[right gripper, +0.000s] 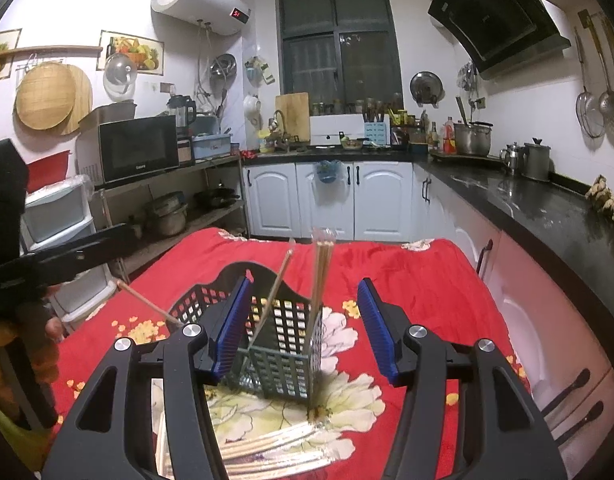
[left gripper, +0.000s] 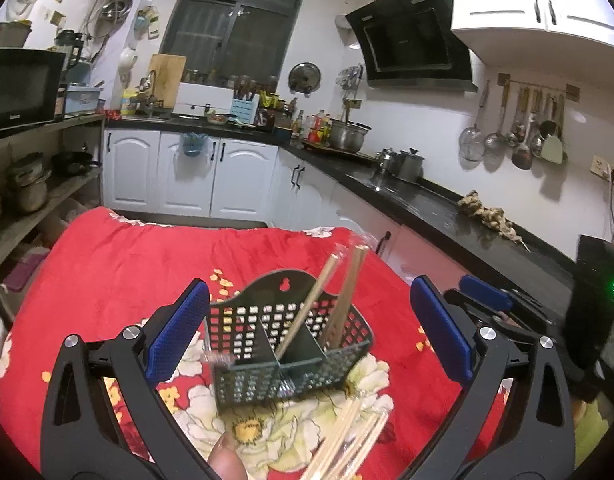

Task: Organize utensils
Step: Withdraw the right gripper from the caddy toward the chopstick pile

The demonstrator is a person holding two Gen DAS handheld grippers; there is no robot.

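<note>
While both tongs (left gripper: pixel 307 336) (right gripper: pixel 303 328) gape, chopsticks (left gripper: pixel 343 300) lean in basket (left gripper: pixel 291 344)

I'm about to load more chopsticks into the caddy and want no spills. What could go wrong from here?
1. The dark perforated plastic caddy looks light; a knock from the open right gripper might topple it.
2. The wooden chopsticks leaning in it stick out high and could snag the left gripper.
3. The wrapped loose chopsticks may roll on the soft red floral blanket.
</note>
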